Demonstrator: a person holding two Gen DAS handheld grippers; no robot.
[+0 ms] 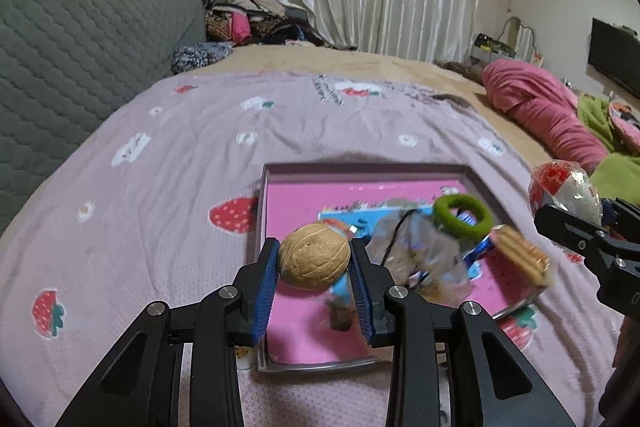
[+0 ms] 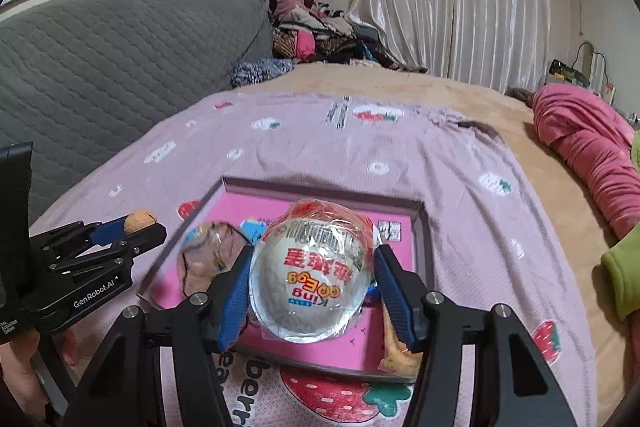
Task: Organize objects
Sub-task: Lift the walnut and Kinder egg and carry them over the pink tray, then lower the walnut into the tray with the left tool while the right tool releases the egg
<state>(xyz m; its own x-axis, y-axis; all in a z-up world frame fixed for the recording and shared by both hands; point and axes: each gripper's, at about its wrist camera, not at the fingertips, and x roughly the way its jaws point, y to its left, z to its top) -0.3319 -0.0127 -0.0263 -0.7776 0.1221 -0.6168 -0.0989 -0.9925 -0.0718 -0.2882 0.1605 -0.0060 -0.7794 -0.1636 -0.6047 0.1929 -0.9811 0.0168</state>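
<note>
My left gripper [image 1: 314, 263] is shut on a tan walnut [image 1: 314, 255], held above the near left part of a shallow pink-lined box [image 1: 280, 195] on the bed. My right gripper [image 2: 312, 275] is shut on a foil-wrapped King Egg toy egg [image 2: 310, 275], hovering over the same box [image 2: 418, 227]. In the left wrist view the egg [image 1: 560, 187] and right gripper [image 1: 576, 227] show at the right edge. The right wrist view has the walnut [image 2: 138, 221] and left gripper [image 2: 132, 227] at its left. Inside the box lie a green hair tie [image 1: 464, 217], a wrapped biscuit pack [image 1: 520, 255] and a clear plastic bag [image 1: 420, 259].
The box rests on a pink strawberry-print sheet [image 1: 180, 167]. A grey quilted headboard [image 1: 80, 39] rises at the left. A pile of clothes [image 1: 248, 11] sits at the back. A pink blanket roll [image 1: 540, 111] and green cloth [image 1: 616, 171] lie at the right.
</note>
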